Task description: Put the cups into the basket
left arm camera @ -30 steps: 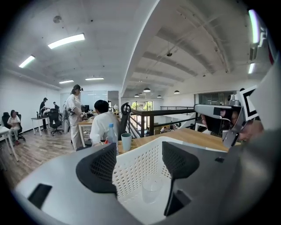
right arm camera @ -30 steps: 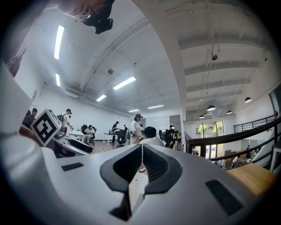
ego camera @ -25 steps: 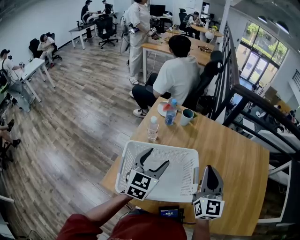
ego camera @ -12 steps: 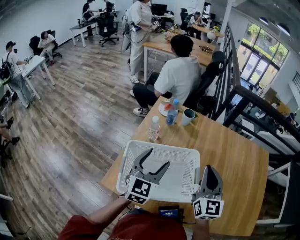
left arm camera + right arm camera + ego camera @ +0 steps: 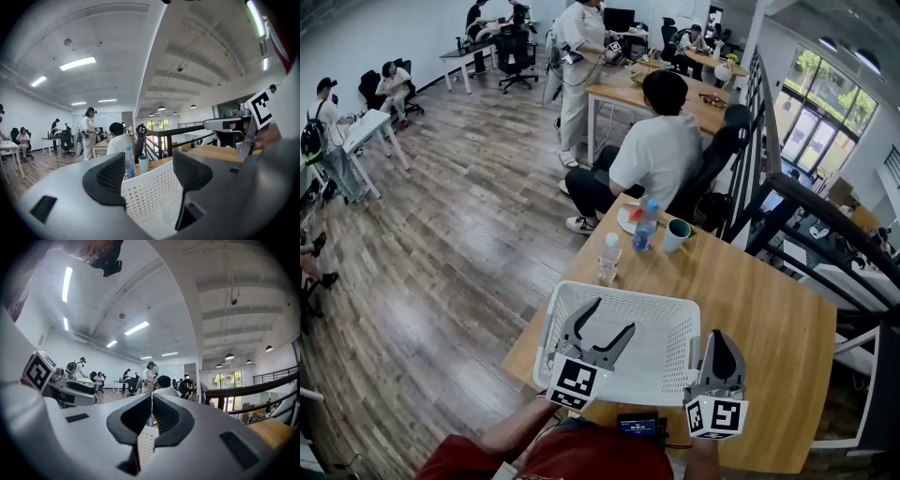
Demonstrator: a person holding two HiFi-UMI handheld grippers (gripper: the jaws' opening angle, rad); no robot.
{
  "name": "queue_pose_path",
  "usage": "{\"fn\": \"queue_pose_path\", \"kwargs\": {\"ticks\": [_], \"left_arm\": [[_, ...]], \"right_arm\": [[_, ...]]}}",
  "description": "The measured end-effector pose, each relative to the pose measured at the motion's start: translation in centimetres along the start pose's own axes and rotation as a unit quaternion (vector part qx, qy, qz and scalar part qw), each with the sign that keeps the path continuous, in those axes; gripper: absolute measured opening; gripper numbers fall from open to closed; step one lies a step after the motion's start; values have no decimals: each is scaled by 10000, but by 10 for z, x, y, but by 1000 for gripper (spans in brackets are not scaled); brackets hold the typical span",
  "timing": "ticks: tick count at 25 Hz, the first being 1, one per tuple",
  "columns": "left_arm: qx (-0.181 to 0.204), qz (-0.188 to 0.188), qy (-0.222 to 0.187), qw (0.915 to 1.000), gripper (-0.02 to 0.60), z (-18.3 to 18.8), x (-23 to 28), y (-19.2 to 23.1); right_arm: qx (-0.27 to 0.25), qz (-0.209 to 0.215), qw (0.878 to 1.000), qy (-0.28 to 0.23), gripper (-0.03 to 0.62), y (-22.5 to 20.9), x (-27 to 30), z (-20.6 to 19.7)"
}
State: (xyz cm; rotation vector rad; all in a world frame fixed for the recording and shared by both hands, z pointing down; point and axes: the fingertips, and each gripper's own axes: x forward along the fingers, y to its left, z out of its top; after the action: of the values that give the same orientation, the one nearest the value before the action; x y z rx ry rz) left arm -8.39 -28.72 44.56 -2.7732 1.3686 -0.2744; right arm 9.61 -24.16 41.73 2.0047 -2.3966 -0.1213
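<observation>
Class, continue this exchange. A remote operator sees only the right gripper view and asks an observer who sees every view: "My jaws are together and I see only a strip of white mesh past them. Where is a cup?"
Observer: One teal cup stands at the far edge of the table, beyond the white basket.
Operator: Is anything next to it?
Observer: A blue-labelled bottle stands close on its left.
Operator: Is the left gripper carrying something?
Observer: No. The left gripper hangs open over the basket, with nothing held between its jaws.
</observation>
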Motion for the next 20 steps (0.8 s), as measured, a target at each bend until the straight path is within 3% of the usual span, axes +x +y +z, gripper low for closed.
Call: {"fn": "queue_pose_path", "kwargs": {"ticks": [5,20], "left_arm": [[-103,-181,-269,9994,314,7,-6,-5],[-682,-294,-970,9925,204,22,-24,-5]], "right_arm": [[0,23,10000,-10,12,3,1,-2],[45,16,10000,26,12,3,0,-7]]}}
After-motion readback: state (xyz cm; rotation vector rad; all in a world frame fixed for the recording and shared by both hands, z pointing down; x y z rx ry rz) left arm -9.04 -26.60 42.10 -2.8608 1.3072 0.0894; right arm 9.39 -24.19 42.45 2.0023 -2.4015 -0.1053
